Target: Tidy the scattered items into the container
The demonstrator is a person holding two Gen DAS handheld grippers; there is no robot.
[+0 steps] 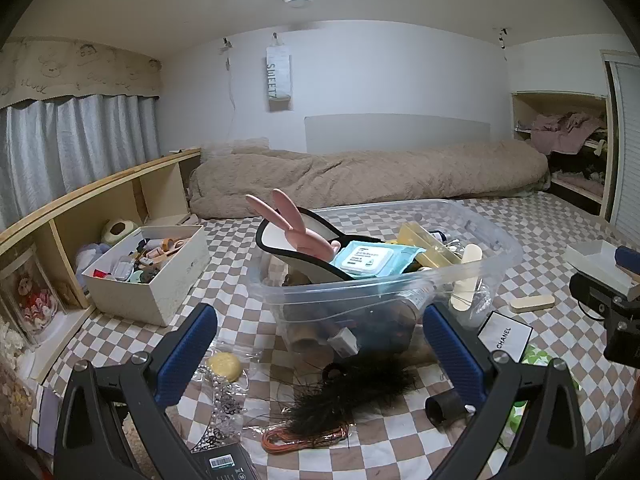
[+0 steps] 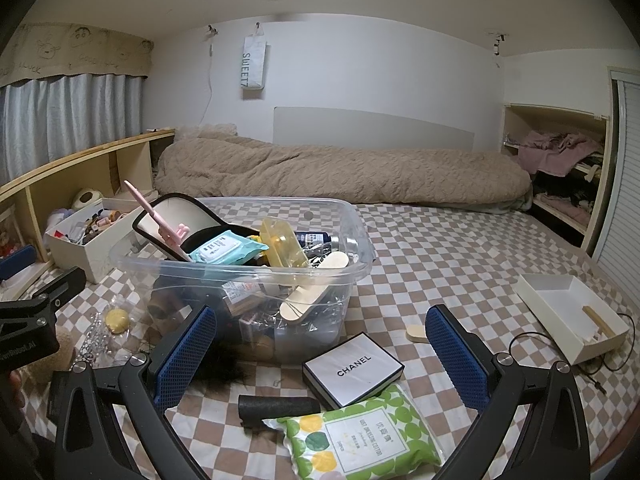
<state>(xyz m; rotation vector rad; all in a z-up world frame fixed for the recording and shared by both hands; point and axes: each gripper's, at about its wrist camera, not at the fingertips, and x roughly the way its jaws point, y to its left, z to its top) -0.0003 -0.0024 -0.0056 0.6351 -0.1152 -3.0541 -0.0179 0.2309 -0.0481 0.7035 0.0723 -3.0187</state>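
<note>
A clear plastic bin [image 1: 496,248] [image 2: 356,232] stands on the checkered bed, filled with several items: a wipes pack, a pink bunny-ear holder, a yellow case, wooden sticks. My left gripper [image 1: 320,344] is open and empty, above a black feathery item [image 1: 348,396] and an orange cord coil [image 1: 304,438]. A bagged yellow puff [image 1: 226,366] lies at its left. My right gripper [image 2: 320,344] is open and empty, above a white Chanel box [image 2: 352,368], a black tube [image 2: 276,406] and a green-patterned cotton pack [image 2: 360,438].
A white box [image 1: 160,284] of small items sits left by the wooden shelf. An open white box lid [image 2: 568,312] and a black cable [image 2: 612,364] lie right. A wooden stick [image 2: 416,334] lies near the bin. A rolled beige duvet [image 2: 340,172] lies behind.
</note>
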